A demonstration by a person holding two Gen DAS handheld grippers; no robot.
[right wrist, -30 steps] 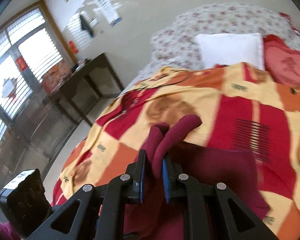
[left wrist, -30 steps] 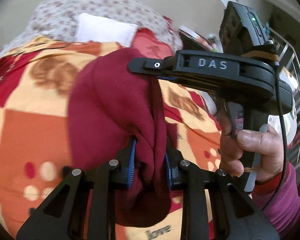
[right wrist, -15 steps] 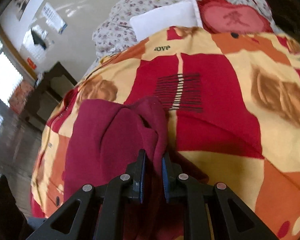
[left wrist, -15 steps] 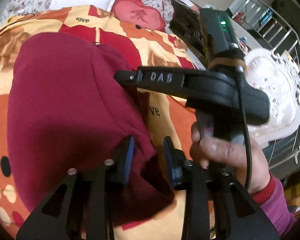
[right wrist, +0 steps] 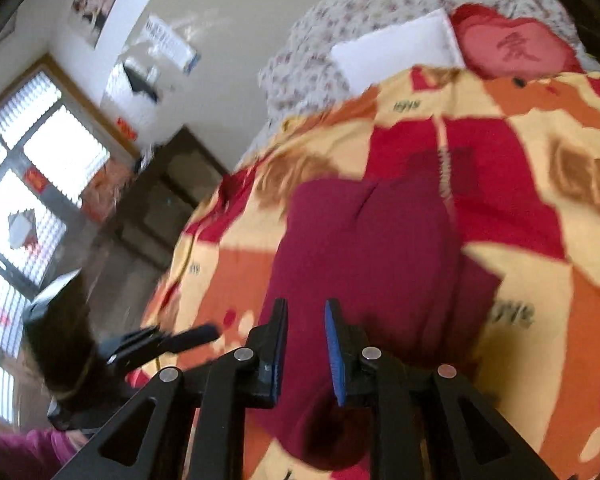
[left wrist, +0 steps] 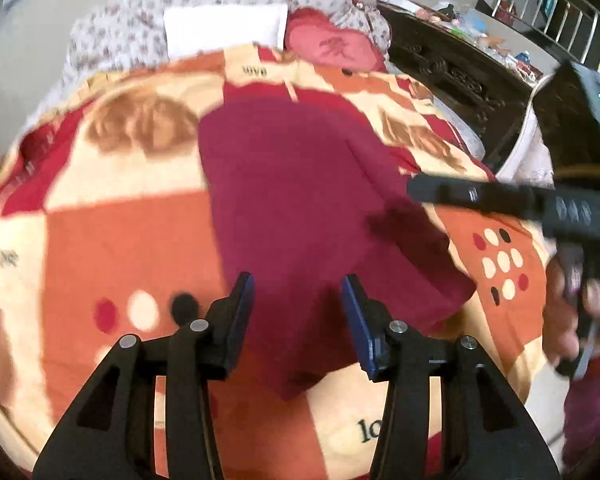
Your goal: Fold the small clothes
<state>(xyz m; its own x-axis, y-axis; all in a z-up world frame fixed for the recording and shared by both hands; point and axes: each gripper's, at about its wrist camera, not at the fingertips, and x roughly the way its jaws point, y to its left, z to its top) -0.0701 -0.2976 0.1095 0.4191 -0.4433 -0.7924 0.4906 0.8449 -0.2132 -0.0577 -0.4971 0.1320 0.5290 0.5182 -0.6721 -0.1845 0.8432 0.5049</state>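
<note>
Maroon garment (left wrist: pixel 300 200) lies flat on the patterned blanket (left wrist: pixel 112 240), soft, light and limp; hems suit pinching. Left gripper (left wrist: pixel 297 312), jaws just widened, and right gripper (right wrist: pixel 306 350) both hover released.

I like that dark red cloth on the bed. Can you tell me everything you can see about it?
The dark red garment looks like soft, plain knit cloth with no pattern. It lies spread fairly flat on the orange, red and cream blanket, running from near the grippers toward the pillows. One corner juts out on the right in the left wrist view. The left gripper, whose jaws have just been opening, stands open over its near end. Blur hides finer details.
</note>
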